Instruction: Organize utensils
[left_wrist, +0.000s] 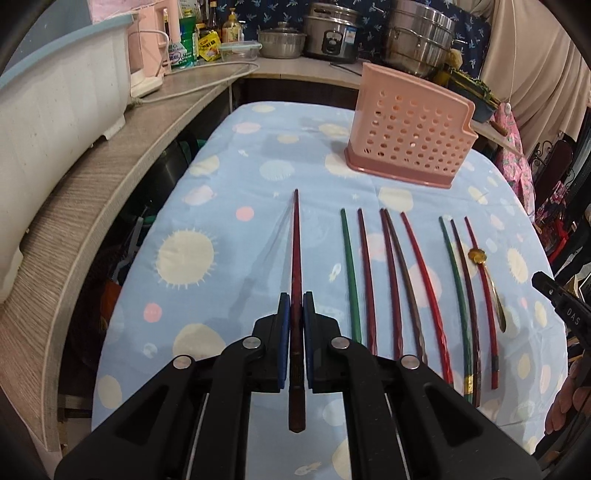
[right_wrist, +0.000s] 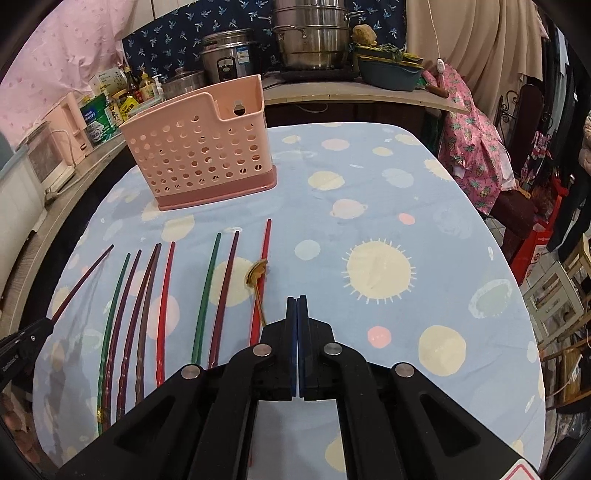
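My left gripper is shut on a dark red chopstick and holds it above the table, tip pointing away. It also shows in the right wrist view at the left edge. Several red, green and brown chopsticks lie in a row on the cloth, also in the right wrist view. A small gold spoon lies among the rightmost ones. The pink perforated utensil holder stands upright at the far side. My right gripper is shut and empty, right of the row.
The table wears a light blue cloth with dots and suns. A counter runs along the left and back with a white tub, bottles, a rice cooker and steel pots. Clothes hang at the right.
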